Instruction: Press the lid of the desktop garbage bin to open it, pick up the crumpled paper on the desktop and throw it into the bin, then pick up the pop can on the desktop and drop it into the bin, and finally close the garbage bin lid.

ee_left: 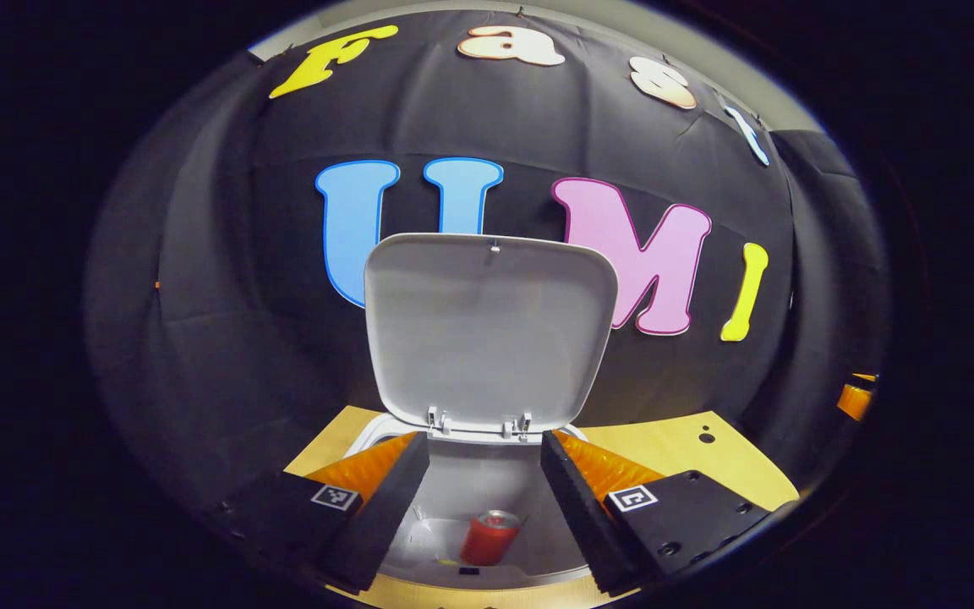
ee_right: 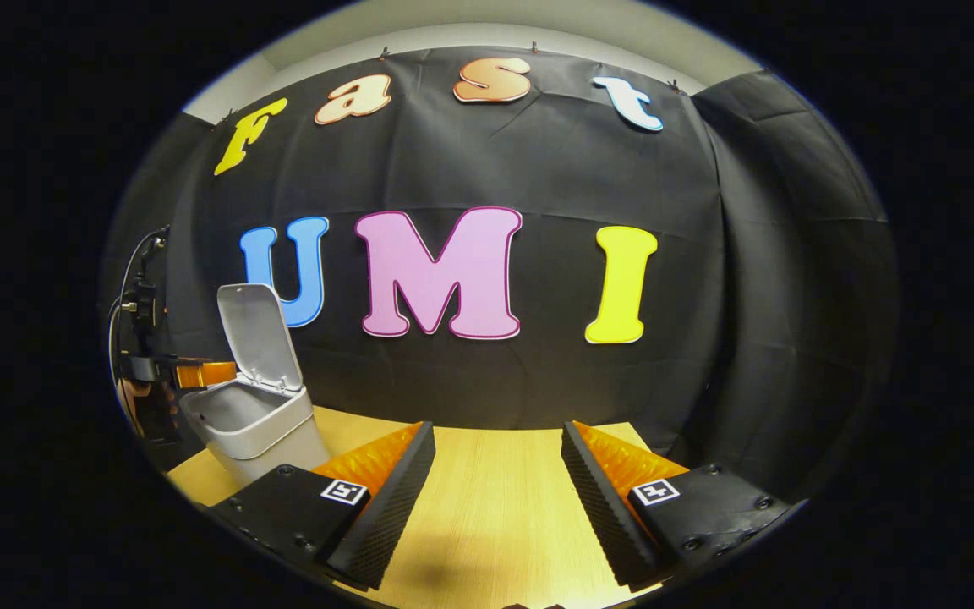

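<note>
- In the left gripper view, the left hand-held gripper (ee_left: 484, 499) is seen poised right above the open garbage bin (ee_left: 453, 529), its fingers spread wide with nothing between them.
- The bin's lid (ee_left: 487, 330) is stood upright at 12 o'clock from the opening, hinged at the far rim, its pale inner face turned toward the camera.
- Down inside the bin, the pop can (ee_left: 489, 537) is spotted: red body, silvery top, sitting roughly upright on the bin floor, framed between the two fingers at 6 o'clock.
- A pale shape lies just beside the can at its 9 o'clock; whether it is the crumpled paper cannot be told.
- The wooden table (ee_left: 690, 448) is glimpsed on either side of the bin.
- Over in the right gripper view, the right hand-held gripper (ee_right: 495, 499) is held above bare table (ee_right: 495, 507), jaws parted wide and gripping nothing.
- From there the bin is picked out at 9 o'clock, well apart from that gripper, with the lid raised.
- Just beyond the bin, at the far left edge, the other gripper is partly shown, with a cable arcing up behind it.
</note>
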The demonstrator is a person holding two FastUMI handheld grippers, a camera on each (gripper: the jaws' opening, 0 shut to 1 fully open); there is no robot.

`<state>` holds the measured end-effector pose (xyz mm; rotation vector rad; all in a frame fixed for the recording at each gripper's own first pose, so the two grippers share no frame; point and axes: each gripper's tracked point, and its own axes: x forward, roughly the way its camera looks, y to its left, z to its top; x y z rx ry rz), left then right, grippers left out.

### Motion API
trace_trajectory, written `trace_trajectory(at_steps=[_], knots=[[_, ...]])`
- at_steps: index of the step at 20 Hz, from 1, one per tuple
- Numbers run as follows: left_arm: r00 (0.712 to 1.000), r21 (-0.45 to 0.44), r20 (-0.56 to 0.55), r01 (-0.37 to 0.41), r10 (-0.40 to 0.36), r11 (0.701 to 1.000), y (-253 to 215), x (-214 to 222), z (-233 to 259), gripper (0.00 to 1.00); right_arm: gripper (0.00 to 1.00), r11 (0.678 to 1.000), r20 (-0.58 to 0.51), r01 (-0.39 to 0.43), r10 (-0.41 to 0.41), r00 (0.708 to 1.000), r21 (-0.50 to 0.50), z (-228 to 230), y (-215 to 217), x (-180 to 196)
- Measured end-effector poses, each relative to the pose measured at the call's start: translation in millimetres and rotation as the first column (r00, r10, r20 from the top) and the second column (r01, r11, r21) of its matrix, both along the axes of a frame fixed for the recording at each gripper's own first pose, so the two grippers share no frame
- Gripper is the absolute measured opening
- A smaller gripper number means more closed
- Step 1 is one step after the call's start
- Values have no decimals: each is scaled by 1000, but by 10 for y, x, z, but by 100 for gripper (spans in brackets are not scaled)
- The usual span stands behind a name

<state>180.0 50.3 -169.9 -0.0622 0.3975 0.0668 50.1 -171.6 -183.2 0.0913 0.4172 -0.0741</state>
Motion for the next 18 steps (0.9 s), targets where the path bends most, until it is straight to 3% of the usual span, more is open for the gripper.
trace_trajectory(at_steps=[7, 10, 13, 18], knots=[[991, -19, 134, -14, 16, 1000, 20, 247, 810, 94, 97, 998, 5, -56, 56, 998, 17, 102, 74, 198], [979, -46, 201, -3, 12, 999, 56, 476, 1256, 93, 97, 993, -34, -68, 72, 997, 99, 41, 95, 255], [976, 3, 219, -10, 9, 1000, 186, 732, 1464, 93, 97, 982, -63, -58, 70, 996, 178, -16, 85, 347], [969, 20, 246, 8, -13, 1000, 225, 1159, 1639, 93, 98, 986, -104, -68, 84, 991, 152, -161, -15, 464]])
